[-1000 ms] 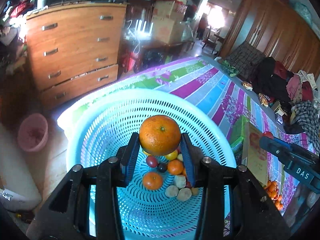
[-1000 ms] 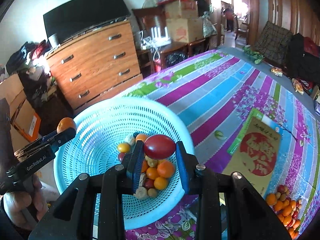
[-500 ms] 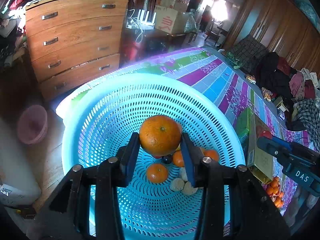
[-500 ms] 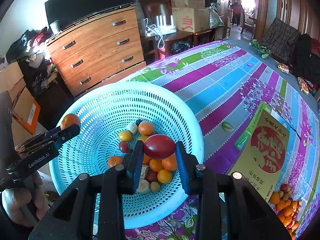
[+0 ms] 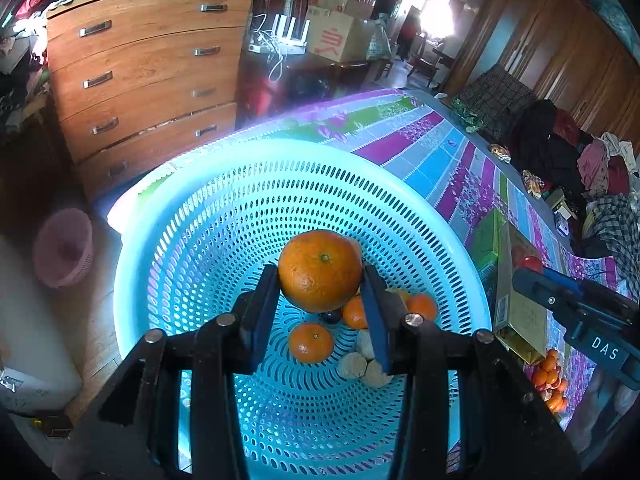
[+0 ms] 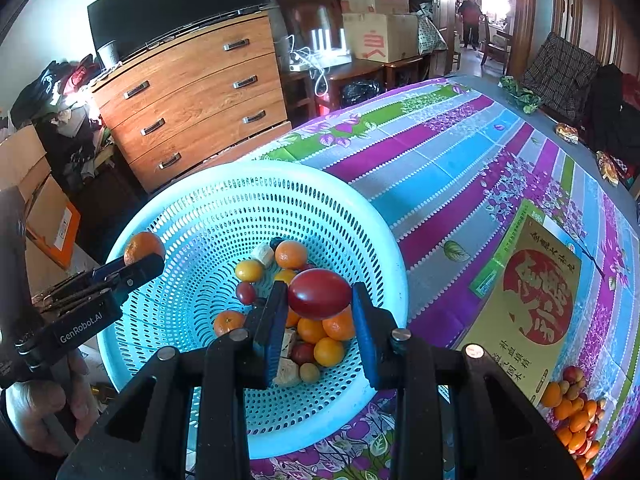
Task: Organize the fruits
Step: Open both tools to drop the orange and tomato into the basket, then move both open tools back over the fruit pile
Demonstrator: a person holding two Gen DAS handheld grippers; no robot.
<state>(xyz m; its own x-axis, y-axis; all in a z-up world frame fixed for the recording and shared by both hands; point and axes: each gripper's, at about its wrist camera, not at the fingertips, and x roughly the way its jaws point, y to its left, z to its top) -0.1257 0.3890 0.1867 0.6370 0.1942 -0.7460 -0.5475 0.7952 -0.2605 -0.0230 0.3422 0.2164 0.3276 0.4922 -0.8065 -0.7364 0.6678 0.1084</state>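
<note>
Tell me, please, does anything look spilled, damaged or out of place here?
Nothing stands out. The perforated light blue plastic basket sits upright on the striped tablecloth, its small fruits inside. Neither looks damaged.

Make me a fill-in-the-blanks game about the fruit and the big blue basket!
1. The left gripper is shut on an ______ fruit.
2. The right gripper holds a dark ______ fruit.
3. Both held fruits hang above the light ______ basket.
4. More fruit lies in a pile on the tablecloth, just past the yellow ______ with the red circle.

Missing words: orange; red; blue; box
</note>
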